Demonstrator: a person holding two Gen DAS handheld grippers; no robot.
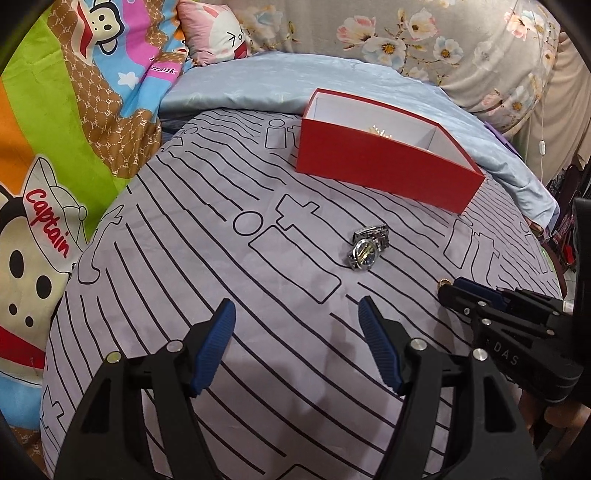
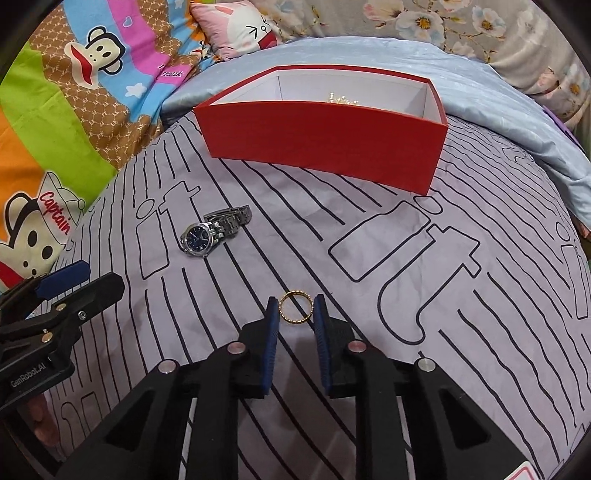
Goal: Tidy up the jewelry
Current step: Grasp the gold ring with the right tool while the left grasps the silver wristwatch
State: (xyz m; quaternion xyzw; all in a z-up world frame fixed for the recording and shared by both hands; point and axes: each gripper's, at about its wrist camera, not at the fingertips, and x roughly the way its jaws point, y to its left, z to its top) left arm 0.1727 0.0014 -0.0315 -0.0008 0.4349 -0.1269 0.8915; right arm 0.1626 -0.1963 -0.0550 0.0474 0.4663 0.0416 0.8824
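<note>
A gold ring (image 2: 295, 307) lies on the lilac striped bedspread (image 2: 406, 295), and my right gripper (image 2: 296, 307) is shut on it, one blue pad against each side. A silver watch (image 2: 210, 232) with a blue dial lies to its left, short of the red box (image 2: 321, 144). The box is open on top and some gold jewellery (image 2: 341, 99) shows inside. In the left wrist view my left gripper (image 1: 295, 306) hovers open over bare bedspread, with the watch (image 1: 367, 247) a little ahead of it. The right gripper (image 1: 448, 290) and the ring (image 1: 443, 282) show at the right of that view.
A pale blue quilt (image 1: 240, 85) is bunched behind the box. A cartoon-print blanket (image 1: 55, 147) lies along the left, and a pink pillow (image 1: 218, 33) and floral bedding (image 1: 424, 40) sit at the back. The bed's edge (image 1: 550, 266) falls away at the right.
</note>
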